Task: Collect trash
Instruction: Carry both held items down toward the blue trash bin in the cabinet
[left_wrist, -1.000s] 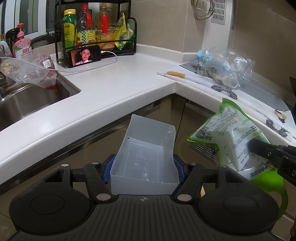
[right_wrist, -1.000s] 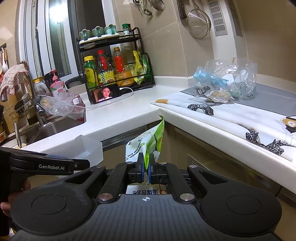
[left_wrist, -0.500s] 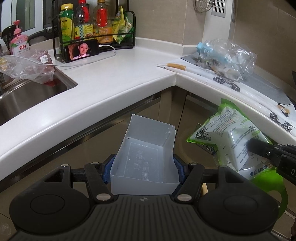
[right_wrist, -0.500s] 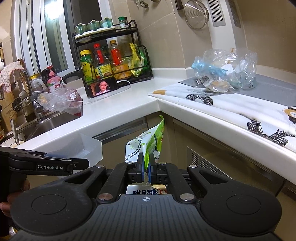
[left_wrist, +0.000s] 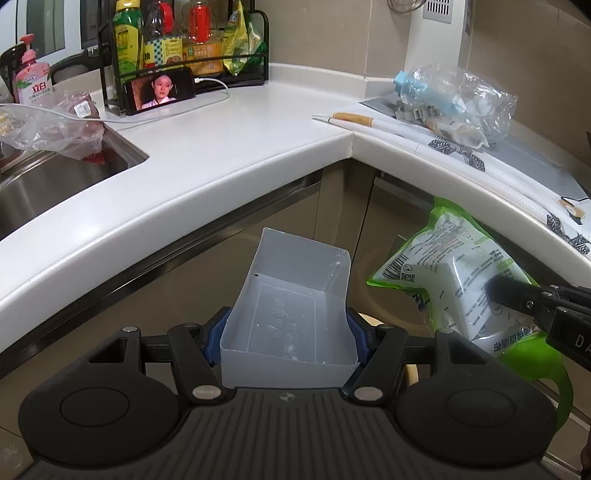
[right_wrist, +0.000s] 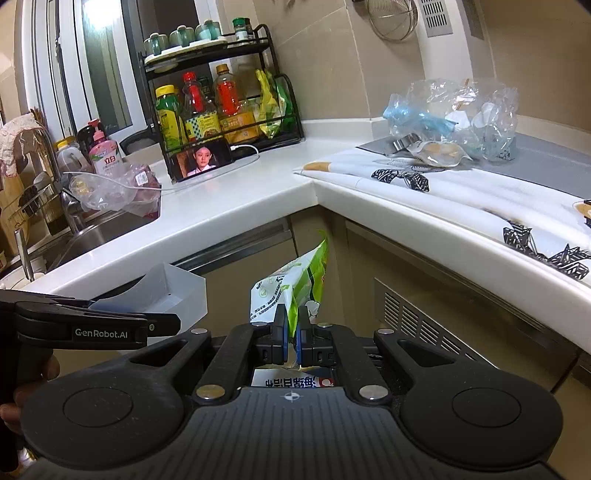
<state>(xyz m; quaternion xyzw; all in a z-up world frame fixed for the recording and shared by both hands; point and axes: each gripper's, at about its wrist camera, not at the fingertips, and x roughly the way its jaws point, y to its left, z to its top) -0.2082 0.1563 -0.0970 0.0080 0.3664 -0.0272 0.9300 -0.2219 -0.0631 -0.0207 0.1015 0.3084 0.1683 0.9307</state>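
Observation:
My left gripper (left_wrist: 286, 332) is shut on a translucent plastic tray (left_wrist: 291, 299), held below the counter edge; the tray also shows in the right wrist view (right_wrist: 173, 291). My right gripper (right_wrist: 291, 339) is shut on a green and white snack bag (right_wrist: 291, 284), held upright in front of the cabinets. In the left wrist view the bag (left_wrist: 454, 273) hangs to the tray's right, pinched by the right gripper (left_wrist: 495, 291). A clear bag of rubbish (left_wrist: 458, 99) lies on the right counter, also seen in the right wrist view (right_wrist: 454, 110).
A white L-shaped counter (left_wrist: 236, 147) runs ahead with a sink (left_wrist: 55, 177) at the left holding a plastic bag (left_wrist: 51, 125). A phone (left_wrist: 159, 92) leans on a black rack of bottles (left_wrist: 188, 40). A patterned cloth (right_wrist: 461, 199) covers the right counter. Cabinet doors (right_wrist: 424, 314) lie below.
Both grippers have sunk lower and drawn back from the counter, still holding the tray and the bag. The counter edge now sits higher in both views.

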